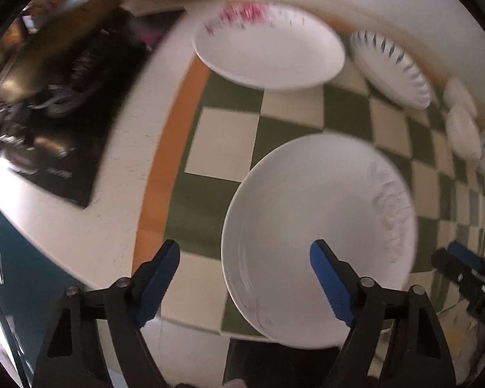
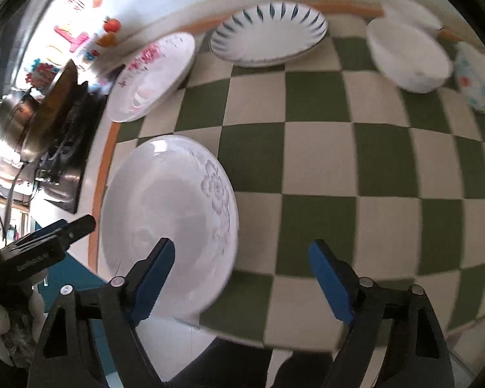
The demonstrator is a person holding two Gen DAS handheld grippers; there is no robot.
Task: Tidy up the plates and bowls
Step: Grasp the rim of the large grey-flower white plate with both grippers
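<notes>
Left wrist view: left claw (image 1: 244, 252) wide, nothing between its pads. White embossed plate (image 1: 317, 223) lower centre on checkered cloth (image 1: 223, 142); pink-flowered plate (image 1: 268, 55) above; blue-striped plate (image 1: 391, 68) upper right. Black stove (image 1: 64, 123) left on desk (image 1: 90, 226).

Right wrist view: right claw (image 2: 241, 252) wide, empty. White bowl (image 2: 407, 61) and floral bowl (image 2: 477, 80) upper right, both empty.

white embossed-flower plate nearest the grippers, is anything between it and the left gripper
Nothing visible. The white embossed-flower plate lies bare on the green-and-cream checked cloth, right ahead of the open left gripper; the pink-flowered plate sits well beyond it.
</notes>
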